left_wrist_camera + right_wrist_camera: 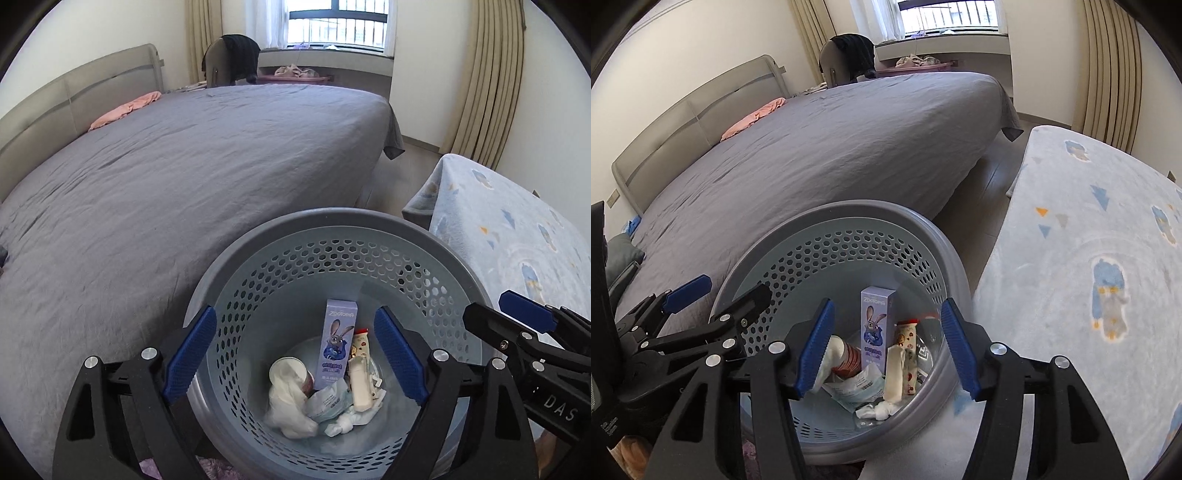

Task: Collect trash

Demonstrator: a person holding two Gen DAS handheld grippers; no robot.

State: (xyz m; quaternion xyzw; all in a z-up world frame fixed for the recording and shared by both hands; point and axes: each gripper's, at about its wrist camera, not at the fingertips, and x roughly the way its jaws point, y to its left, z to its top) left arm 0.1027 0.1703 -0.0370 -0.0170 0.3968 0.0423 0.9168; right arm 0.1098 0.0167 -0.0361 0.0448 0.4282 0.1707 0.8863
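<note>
Between the grey bed [184, 177] and the blue-blanket bench [1089, 258] stands the perforated bin [332, 225], already holding a purple box [338, 347], a tube [360, 384] and tissues [288, 406], while both left tongs [295, 354] and right tongs [886, 347] hover spread and empty, so collection seems nearly finished.

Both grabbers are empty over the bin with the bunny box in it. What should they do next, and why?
Probably lift both away from the basket and look around for more trash. The left gripper and right gripper are both open and hold nothing, and the bunny box, a tube and crumpled tissues already lie inside. No loose trash shows on the bed.
</note>
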